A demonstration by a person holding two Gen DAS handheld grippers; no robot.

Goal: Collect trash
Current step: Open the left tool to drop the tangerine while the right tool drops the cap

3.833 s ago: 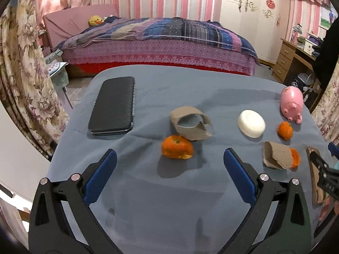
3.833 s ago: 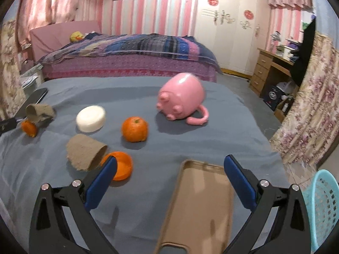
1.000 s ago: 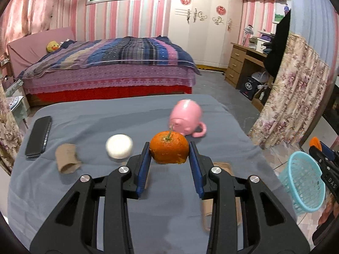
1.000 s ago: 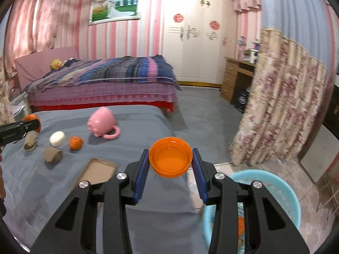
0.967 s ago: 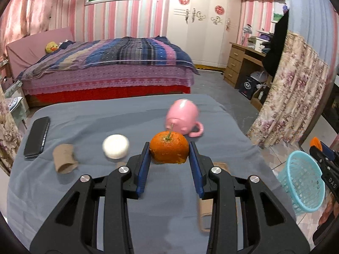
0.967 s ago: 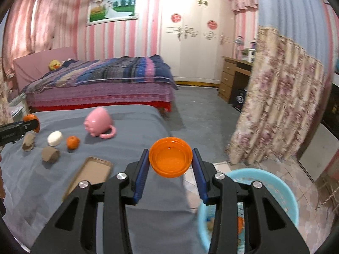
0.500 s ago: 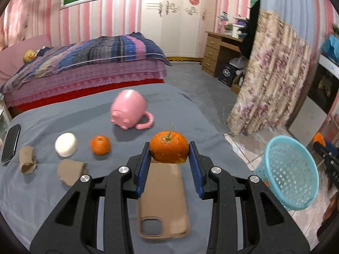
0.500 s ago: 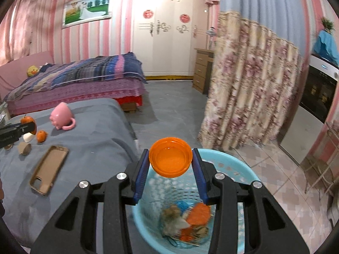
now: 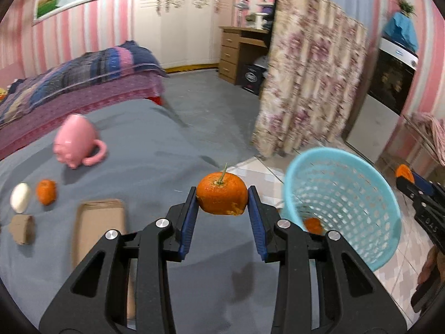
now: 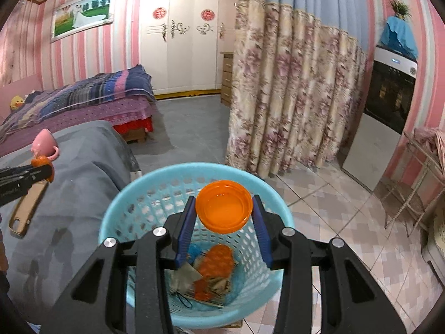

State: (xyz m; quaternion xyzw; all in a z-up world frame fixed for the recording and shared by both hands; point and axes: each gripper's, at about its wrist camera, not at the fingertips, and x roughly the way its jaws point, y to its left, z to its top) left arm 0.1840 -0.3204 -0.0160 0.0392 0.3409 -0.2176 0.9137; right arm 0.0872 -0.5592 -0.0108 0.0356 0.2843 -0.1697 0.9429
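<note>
Left wrist view, far left of the grey-covered table (image 9: 144,144): a white oval lump (image 9: 20,197), a small whole tangerine (image 9: 46,192) just beside it, a torn piece of brown cardboard (image 9: 23,229) nearer the camera. Behind these a pink pig-shaped mug (image 9: 76,142) lies on its side. A tan phone case (image 9: 97,225) lies open side up, partly hidden by the gripper's black frame.

Centre: left gripper (image 9: 222,208) pinches a stemmed tangerine peel (image 9: 222,197), blue pads pressed on both its sides, torn edge showing at lower right. It is held over the table's near right edge, short of the basket.

Right: a light blue mesh basket (image 9: 347,211) stands on the tiled floor just off the table, an orange scrap visible through its wall. At the far right edge the right gripper (image 9: 408,176) comes in, a bit of orange at its tip.

Right wrist view, left edge: the left gripper's black finger with its orange load, above the phone case; the pink mug sits behind.

Centre: right gripper (image 10: 224,217) clamps an orange plastic lid (image 10: 224,206) by its rim, hollow side toward the camera. It hangs directly above the basket's (image 10: 119,208) open mouth. On the basket floor: orange peel, paper scraps, something blue; details blurred.

Right: floral curtain (image 10: 292,105), an oven (image 10: 389,91) against the striped wall.
</note>
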